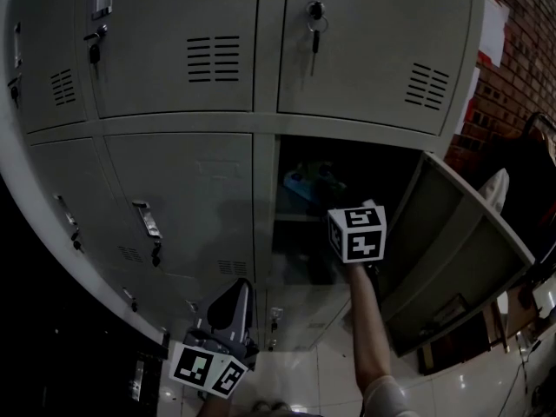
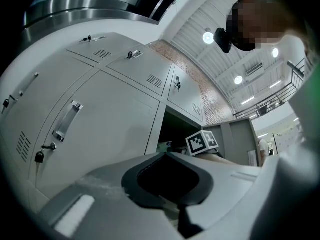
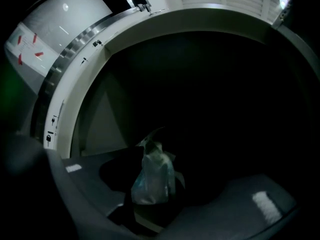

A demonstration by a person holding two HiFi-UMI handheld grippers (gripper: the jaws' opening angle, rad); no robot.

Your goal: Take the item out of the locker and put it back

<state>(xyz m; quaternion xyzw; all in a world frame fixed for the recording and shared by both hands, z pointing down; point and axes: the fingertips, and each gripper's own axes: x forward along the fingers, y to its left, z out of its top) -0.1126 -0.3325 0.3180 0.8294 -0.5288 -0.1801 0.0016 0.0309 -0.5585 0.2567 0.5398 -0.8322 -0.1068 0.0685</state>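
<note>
1. Far left: a bank of grey lockers [image 1: 174, 50], doors shut, a handle [image 1: 148, 224] on the lower one, keys [image 1: 314, 24] hanging in an upper lock.
2. Low and left of centre: left gripper [image 1: 240, 294], jaws pressed together with nothing between them. Held in front of the shut lower doors, above the tiled floor [image 1: 304, 380] and nose tipped a little upward.
3. Centre: one lower locker [image 1: 265, 233] standing open, dark inside.
4. Inside it: the bag [image 1: 304, 185], a pale blue-green plastic one, upright on the shelf near the locker's left edge.
5. Just right of that: right gripper [image 3: 177, 184], reaching level into the opening on a bare arm [image 1: 369, 320], its marker cube [image 1: 358, 231] at the locker's mouth.
6. From its own view: jaws apart, the bag standing between them. Dark gap showing on the bag's right side, no pad pressing on it.
7. Further right: the door [image 1: 452, 233], swung wide open, inner side showing.
8. Top right corner: a brick wall [image 1: 521, 50].
</note>
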